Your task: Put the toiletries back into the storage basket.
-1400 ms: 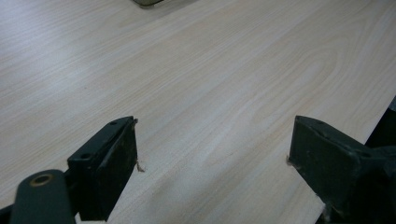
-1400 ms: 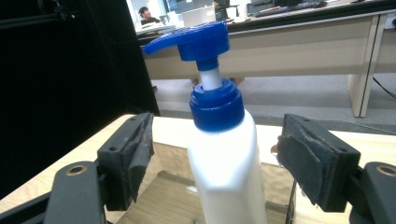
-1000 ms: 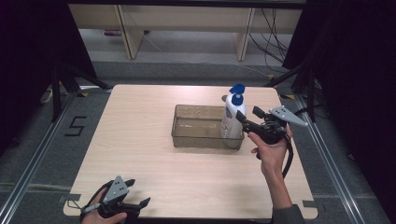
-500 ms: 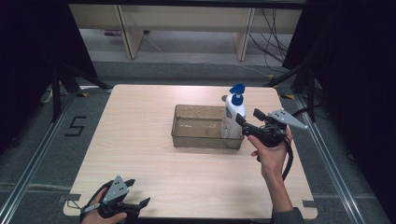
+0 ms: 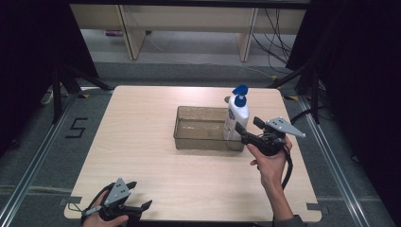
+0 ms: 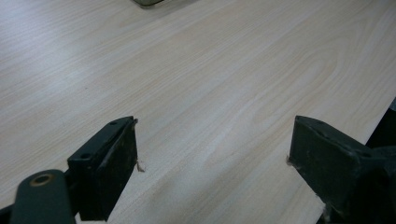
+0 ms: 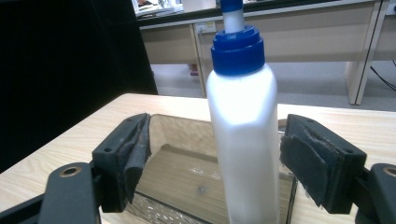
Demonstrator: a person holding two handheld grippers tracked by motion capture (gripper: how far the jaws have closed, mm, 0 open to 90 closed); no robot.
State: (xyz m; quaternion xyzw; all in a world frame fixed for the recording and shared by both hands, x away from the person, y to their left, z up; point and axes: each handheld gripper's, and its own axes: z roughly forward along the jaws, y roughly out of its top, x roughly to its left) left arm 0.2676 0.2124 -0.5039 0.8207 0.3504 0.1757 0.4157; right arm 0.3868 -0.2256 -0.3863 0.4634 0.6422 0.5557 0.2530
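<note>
the only readable mark is a dark "5" [image 5: 77,127] on the grey floor [image 5: 28,156], just off the left edge of the table [image 5: 142,142], near its far left corner. the white bottle [image 7: 243,140] shows no readable label.

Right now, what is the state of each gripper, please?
Left gripper: open, holding nothing, above bare table.
Right gripper: open; the white bottle stands between its jaws, with a gap at each pad.
</note>
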